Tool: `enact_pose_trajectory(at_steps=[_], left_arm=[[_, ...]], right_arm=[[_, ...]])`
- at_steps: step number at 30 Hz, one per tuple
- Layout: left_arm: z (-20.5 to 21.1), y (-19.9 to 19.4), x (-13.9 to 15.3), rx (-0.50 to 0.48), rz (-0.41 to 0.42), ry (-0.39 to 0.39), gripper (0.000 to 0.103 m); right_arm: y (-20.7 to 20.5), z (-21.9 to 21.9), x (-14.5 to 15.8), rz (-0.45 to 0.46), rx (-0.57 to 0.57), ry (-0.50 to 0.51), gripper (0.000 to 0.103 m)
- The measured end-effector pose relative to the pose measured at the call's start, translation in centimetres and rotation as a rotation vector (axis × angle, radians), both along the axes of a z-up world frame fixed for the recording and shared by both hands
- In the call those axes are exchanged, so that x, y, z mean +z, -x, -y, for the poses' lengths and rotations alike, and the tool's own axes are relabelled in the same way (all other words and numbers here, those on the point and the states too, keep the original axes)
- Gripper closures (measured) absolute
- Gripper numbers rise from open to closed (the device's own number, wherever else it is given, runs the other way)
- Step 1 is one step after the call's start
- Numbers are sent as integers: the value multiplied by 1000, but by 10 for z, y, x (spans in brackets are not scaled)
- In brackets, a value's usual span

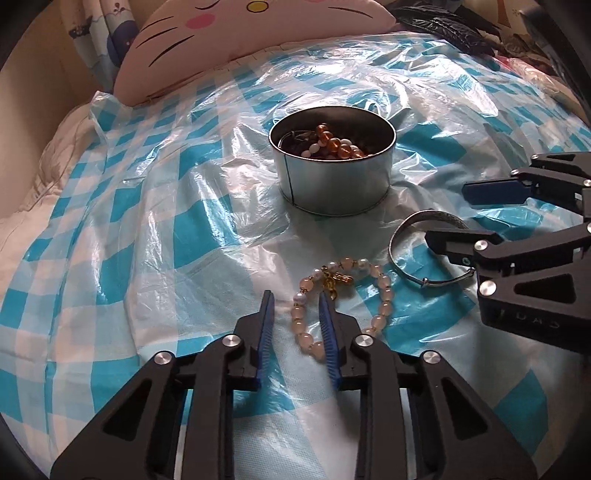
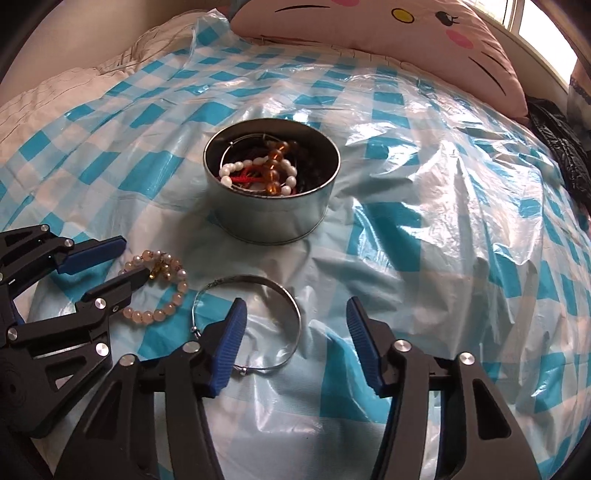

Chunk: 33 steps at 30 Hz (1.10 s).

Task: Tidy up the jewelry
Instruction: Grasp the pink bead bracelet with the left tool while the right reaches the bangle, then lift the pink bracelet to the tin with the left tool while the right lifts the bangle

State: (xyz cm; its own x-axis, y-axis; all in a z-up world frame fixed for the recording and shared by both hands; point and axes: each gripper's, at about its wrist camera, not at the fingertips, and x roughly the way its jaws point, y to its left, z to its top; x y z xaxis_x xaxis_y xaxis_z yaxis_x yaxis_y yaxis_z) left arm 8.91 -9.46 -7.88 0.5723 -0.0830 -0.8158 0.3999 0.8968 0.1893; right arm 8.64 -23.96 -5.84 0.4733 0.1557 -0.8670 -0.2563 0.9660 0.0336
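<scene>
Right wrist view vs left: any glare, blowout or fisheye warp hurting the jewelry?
Right wrist view: window blown out top right; glare streaks on the plastic sheet; silver bangle sharp. Left wrist view: softer sheen on the sheet; pink bead bracelet and tin crisp. Both views: edges bend strongly and corners go black.

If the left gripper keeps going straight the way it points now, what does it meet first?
Most likely the pink bead bracelet: one side of its loop lies between the open fingers of the left gripper, on the checked plastic sheet. Depth is unclear.
</scene>
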Motion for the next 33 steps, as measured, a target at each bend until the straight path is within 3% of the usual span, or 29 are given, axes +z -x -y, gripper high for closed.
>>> enact_pose_trajectory(at_steps=[2,5,11,15,16,17,18,19,22,25,26,27,33], left_arm=[[0,0,0,-7,-16,24,92],[-5,0,3,-16,-49,94,96],[-20,0,13,-4,-82,260,96],[-26,-3,12,22,-89,269,96],[-26,-4,11,25,-91,264,96],[-26,-5,10,26,-94,257,96],[-25,-6,9,27,-96,246,96],[-24,-6,7,29,-97,233,96],[-23,-7,5,28,-98,214,96],[-24,-9,3,32,-102,207,96],[-24,-9,3,32,-103,207,96],[-24,-9,3,33,-104,205,96],[-25,-8,7,29,-88,220,96]], right_arm=[[-2,3,-3,-23,-5,-22,77],[-1,6,-7,-41,-13,-29,93],[5,22,5,-32,-54,-176,99],[9,31,5,-41,-84,-213,99],[9,29,6,-38,-80,-216,96],[8,26,8,-27,-68,-216,67],[10,22,10,-8,-55,-207,25],[12,15,14,23,-36,-186,19],[14,-3,17,55,41,-152,19],[7,-19,-1,12,82,-31,22],[5,-21,-6,-13,98,-30,35],[4,-21,-8,-30,104,-57,41],[10,-5,3,0,58,-114,42]])
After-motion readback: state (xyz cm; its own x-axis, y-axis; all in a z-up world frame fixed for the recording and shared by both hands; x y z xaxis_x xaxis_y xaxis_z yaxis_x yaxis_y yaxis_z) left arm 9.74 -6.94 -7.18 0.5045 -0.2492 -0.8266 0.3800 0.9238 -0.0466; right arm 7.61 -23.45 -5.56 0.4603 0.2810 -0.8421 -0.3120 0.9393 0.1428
